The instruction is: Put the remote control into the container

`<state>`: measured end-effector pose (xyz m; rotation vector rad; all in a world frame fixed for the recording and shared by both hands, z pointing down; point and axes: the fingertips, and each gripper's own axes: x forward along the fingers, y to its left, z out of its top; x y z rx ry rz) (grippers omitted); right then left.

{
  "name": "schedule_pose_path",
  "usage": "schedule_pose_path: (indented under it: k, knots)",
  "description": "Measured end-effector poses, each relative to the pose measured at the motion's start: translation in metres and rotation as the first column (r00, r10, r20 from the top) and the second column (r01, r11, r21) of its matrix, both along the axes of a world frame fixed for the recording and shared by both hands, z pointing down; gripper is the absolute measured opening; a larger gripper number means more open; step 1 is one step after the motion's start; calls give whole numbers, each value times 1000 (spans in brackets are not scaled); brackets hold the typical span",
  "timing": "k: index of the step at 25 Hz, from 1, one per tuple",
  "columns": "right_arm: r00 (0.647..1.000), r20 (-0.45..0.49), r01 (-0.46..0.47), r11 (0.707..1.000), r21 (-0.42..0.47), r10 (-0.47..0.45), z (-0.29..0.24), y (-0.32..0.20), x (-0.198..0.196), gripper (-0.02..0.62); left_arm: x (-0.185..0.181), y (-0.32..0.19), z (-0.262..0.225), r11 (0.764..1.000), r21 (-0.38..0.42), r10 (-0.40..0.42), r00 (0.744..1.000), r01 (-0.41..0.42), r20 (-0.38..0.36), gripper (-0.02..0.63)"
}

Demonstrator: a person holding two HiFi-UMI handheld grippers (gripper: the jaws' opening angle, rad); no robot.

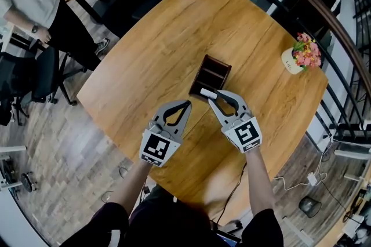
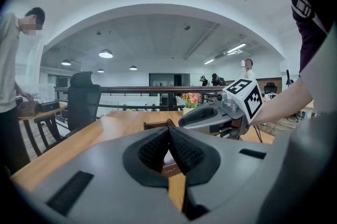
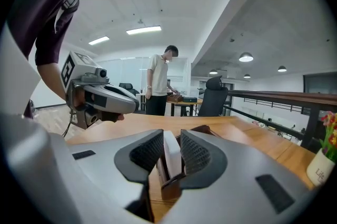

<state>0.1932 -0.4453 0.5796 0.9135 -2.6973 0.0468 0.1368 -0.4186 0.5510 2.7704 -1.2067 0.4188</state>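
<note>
1. Right gripper view: the right gripper pinches a slim white plastic remote control, held edge-on between its ribbed pads.
2. Head view: the remote control projects from the gripper tips at the near rim of the dark brown wooden compartmented container. No view shows whether it touches that rim.
3. The container stands on the round wooden tabletop. A white pot of flowers stands well apart from the container, at the tabletop edge.
4. Left gripper view: the left gripper has its pads pressed together with nothing between them. It hangs on the near side of the container, just beside the right gripper.
5. Progress, as judged: pick-up and carry are done; the remote control is not yet inside any compartment.
6. Left to do: align the remote control over a compartment, lower it in, then spread the right gripper.
</note>
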Motion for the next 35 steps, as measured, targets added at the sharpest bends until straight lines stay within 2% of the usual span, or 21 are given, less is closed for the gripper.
schedule_pose_path:
  k: [11,14,17,22,31,35]
  knots:
    - [998,33,-56,996,70,54,-34,17,7,94,-5,13,-21,1000,27,-5,1000,6,-12,12]
    - [997,44,-72,995,76,69,-48,31,7,94,-6,24,-34,999,38,-4,1000,4,-21,12]
    - [992,95,-99,988,118,88,-73,48,6,92,-4,36,-48,999,53,1,999,1,-32,12]
    - [979,142,-164,979,119,147,-101,88,5,77,-3,65,-72,997,81,5,999,0,-52,12]
    - [927,276,-304,941,150,255,-153,146,-1,26,3,110,-127,986,167,48,988,-23,-146,12]
    - [899,312,-368,915,163,306,-167,167,3,18,11,133,-135,985,166,78,987,-54,-139,12]
